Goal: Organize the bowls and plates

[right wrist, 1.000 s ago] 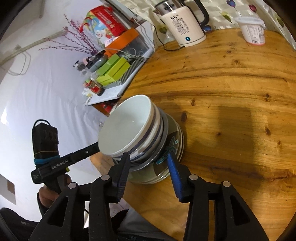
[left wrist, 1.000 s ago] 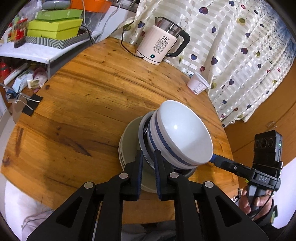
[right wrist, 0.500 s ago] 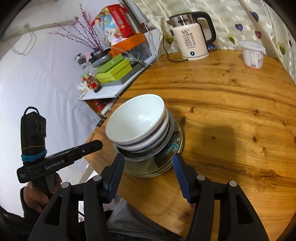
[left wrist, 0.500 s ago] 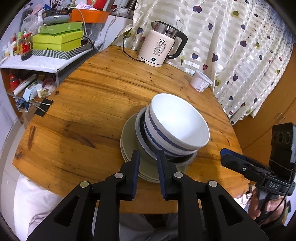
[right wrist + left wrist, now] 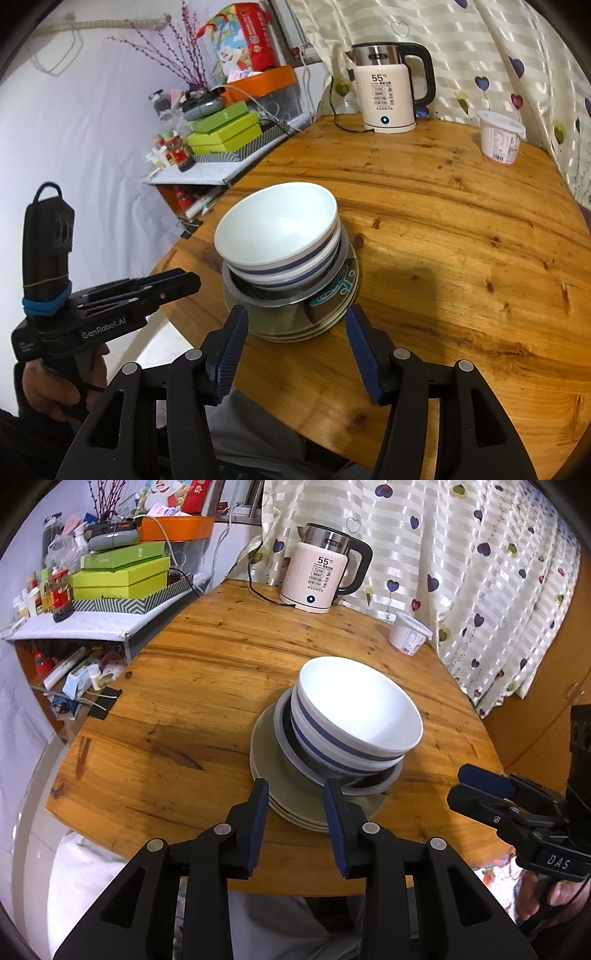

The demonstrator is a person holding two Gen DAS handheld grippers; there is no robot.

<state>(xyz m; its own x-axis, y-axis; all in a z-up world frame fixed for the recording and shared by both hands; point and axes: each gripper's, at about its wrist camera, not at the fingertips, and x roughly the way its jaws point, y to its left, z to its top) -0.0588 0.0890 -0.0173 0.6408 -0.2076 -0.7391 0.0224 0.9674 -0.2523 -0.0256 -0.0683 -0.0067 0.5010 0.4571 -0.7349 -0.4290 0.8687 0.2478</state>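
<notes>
The striped bowls (image 5: pixel 354 720) sit nested on the plates (image 5: pixel 295 797) near the worktop's (image 5: pixel 192 686) front edge. Both tools, left (image 5: pixel 295 805) and right (image 5: pixel 293 334), gape empty; stacking looks finished, needing only clear withdrawal.

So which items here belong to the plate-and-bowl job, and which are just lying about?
Job items:
white blue-striped bowls
metal bowl
plates

Lying about:
kettle
white tub
green boxes
binder clip
</notes>
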